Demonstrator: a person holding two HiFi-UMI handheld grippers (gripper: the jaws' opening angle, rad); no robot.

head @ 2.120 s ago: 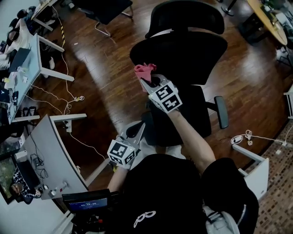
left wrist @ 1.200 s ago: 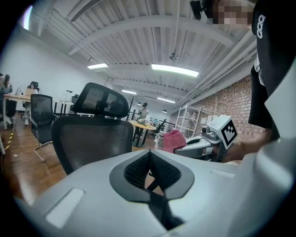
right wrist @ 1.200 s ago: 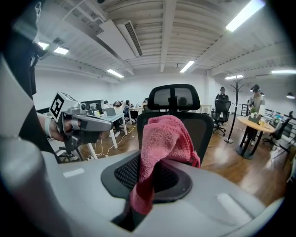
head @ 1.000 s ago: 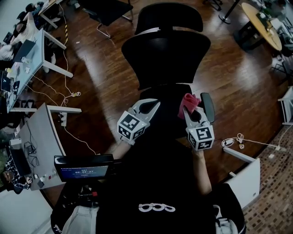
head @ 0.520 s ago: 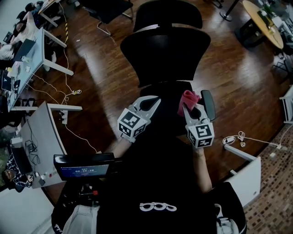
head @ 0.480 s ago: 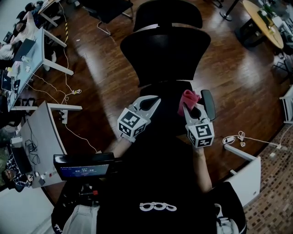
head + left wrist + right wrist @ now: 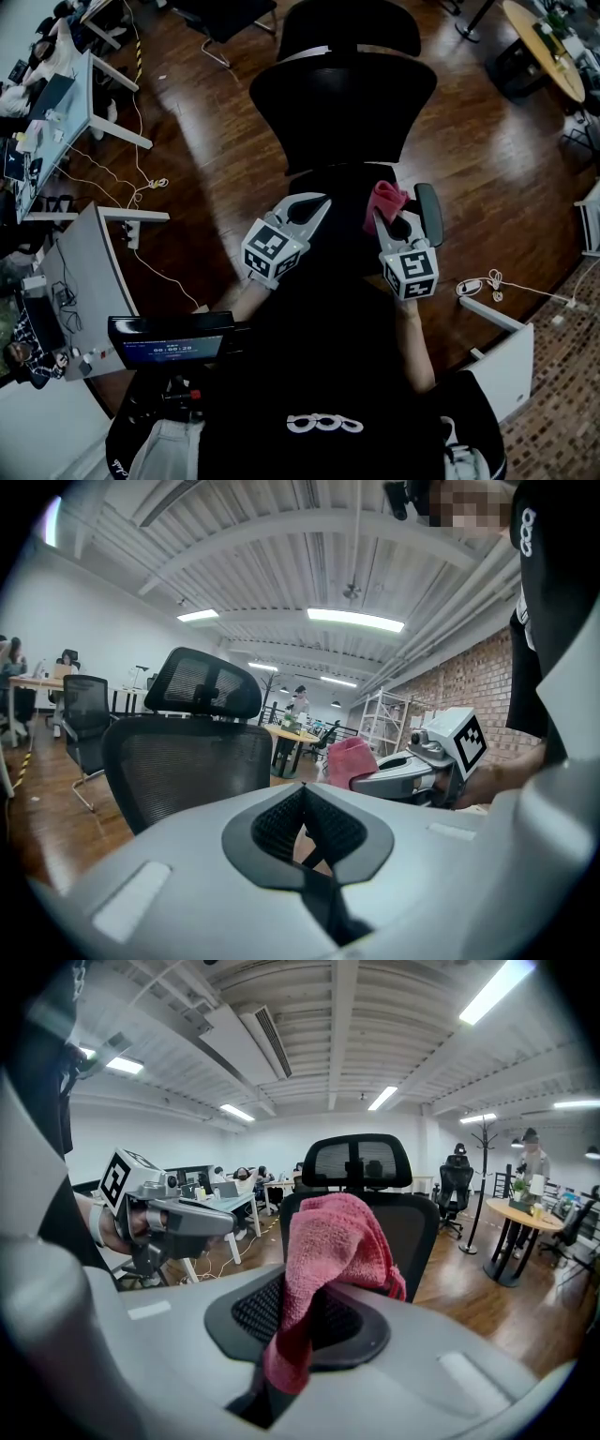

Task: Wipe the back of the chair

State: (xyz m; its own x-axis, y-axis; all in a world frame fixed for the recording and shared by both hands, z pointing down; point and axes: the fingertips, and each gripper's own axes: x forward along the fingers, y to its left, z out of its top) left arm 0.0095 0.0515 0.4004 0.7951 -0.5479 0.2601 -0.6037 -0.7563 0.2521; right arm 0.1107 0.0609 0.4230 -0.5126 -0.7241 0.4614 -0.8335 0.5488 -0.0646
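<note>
A black mesh office chair [image 7: 342,98] with a headrest stands in front of me; its back [image 7: 412,1227] faces both grippers. My right gripper [image 7: 382,214] is shut on a pink cloth [image 7: 383,201], which bunches up above the jaws [image 7: 330,1241] and hangs down between them. It hovers over the seat near the right armrest [image 7: 428,214], short of the chair back. My left gripper [image 7: 314,205] is shut with nothing in it, level with the right one, over the seat's left side. The chair back [image 7: 187,761] fills the left gripper view's left half.
White desks [image 7: 89,272] with cables stand to the left, a monitor [image 7: 169,349] near my left elbow. A round table [image 7: 548,42] sits at far right, a white desk corner [image 7: 502,361] and cable at right. Other chairs [image 7: 459,1185] and people are farther off on the wooden floor.
Two seconds ago the right gripper held the cloth up at the chair back's left side; it has drawn back toward me. In the last second both grippers barely moved.
</note>
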